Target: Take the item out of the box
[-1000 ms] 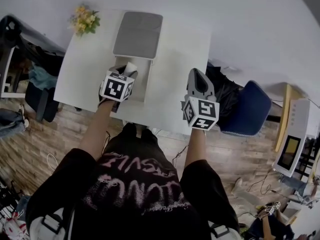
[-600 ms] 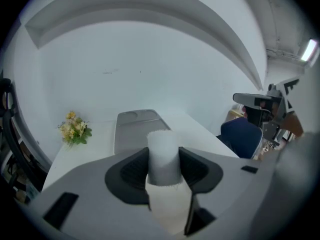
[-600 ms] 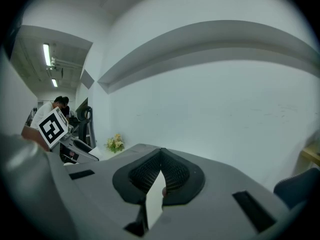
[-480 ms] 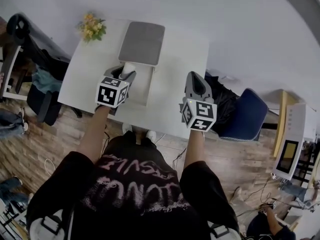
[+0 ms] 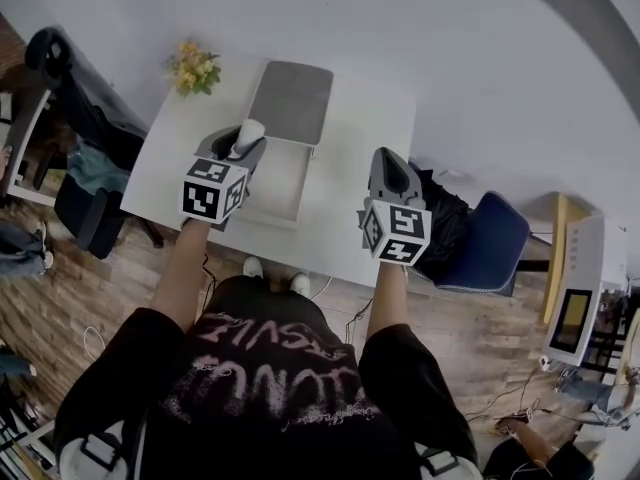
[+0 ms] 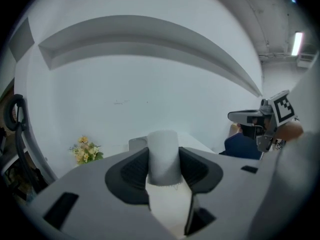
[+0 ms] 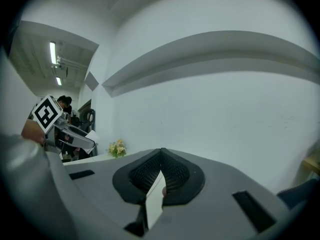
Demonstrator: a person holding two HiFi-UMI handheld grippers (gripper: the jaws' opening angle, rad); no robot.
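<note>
— Where do we have the item?

— In our left gripper (image 5: 238, 147). Its jaws stand fairly wide, and both ribbed pads press on the sides of the white cylinder (image 6: 163, 154), which stands upright between them with its top poking out past the tips.

— And the box?

— The open box (image 5: 272, 190) lies on the white table (image 5: 350, 158), with its grey lid (image 5: 292, 100) folded back on the far side. We hold the cylinder up out of it, over the box's left edge as seen from the head view.

— How are our arms?

— Both forearms reach forward, bare below black sleeves. The left reaches further over the table, towards the flowers (image 5: 196, 68) at the far left corner. The right gripper (image 7: 161, 156) hangs over the table's near right part, well apart from the box, with its jaws closed tip to tip on nothing.
</note>
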